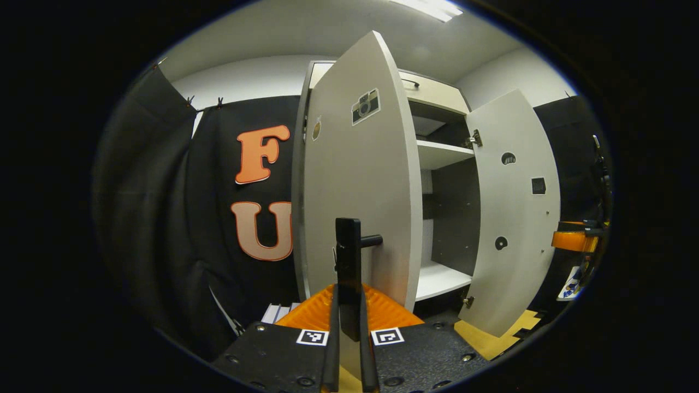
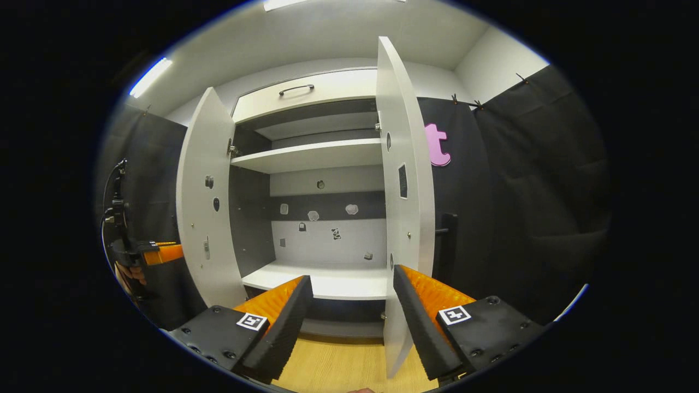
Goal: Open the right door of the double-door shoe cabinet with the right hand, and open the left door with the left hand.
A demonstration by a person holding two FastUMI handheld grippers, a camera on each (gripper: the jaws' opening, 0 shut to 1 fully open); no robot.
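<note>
Left gripper view: shoe cabinet, matte white board, flat shelves, both doors swung wide. Left door, smooth slab; its bar handle is pinched between the left gripper fingers. Right door is edge-on; right gripper fingers are spread, nothing held. Overpulling judged likely to strain the hinges.

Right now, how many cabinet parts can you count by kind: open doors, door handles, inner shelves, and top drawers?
Open doors: 2, the left door and the right door.
Door handles: 2, the left handle, which the left gripper is shut on, and the right handle.
Inner shelves: 2, the upper shelf and the lower shelf.
Top drawers: 1, the drawer.
Total: 7.
</note>
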